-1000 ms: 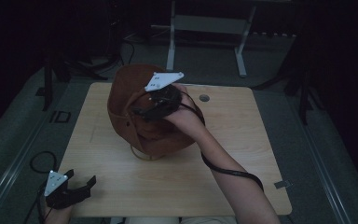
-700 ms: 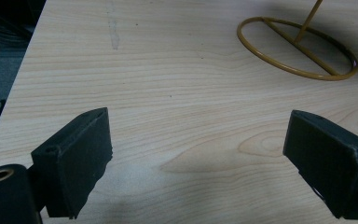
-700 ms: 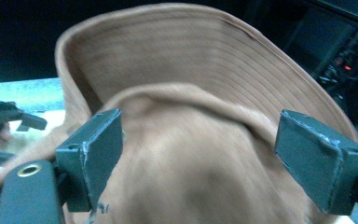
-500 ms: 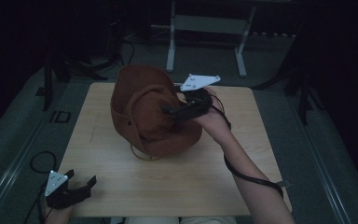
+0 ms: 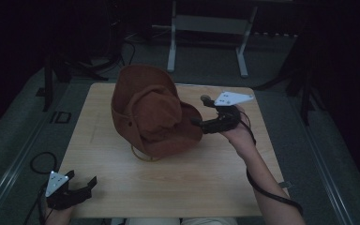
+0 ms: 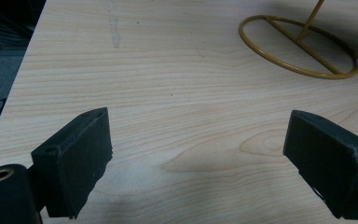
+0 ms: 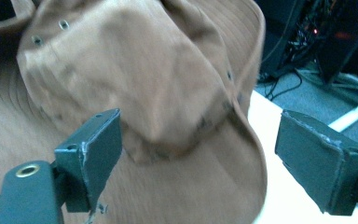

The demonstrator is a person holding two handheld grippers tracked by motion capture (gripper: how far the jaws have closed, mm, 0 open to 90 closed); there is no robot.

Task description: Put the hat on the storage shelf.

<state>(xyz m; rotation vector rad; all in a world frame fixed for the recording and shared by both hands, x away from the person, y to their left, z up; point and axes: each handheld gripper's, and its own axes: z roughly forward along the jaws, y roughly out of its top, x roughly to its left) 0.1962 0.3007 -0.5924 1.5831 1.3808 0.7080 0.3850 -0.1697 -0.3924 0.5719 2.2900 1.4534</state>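
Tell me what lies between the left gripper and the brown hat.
In the high view, bare wooden table separates the left gripper from the brown hat. The left gripper view shows a yellow wire ring stand farther ahead.

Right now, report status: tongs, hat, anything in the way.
Right tongs open at the hat's brim, gripping nothing. Left tongs open, idle at the table's near left corner. Brown hat on its wire stand. Nothing in the way.
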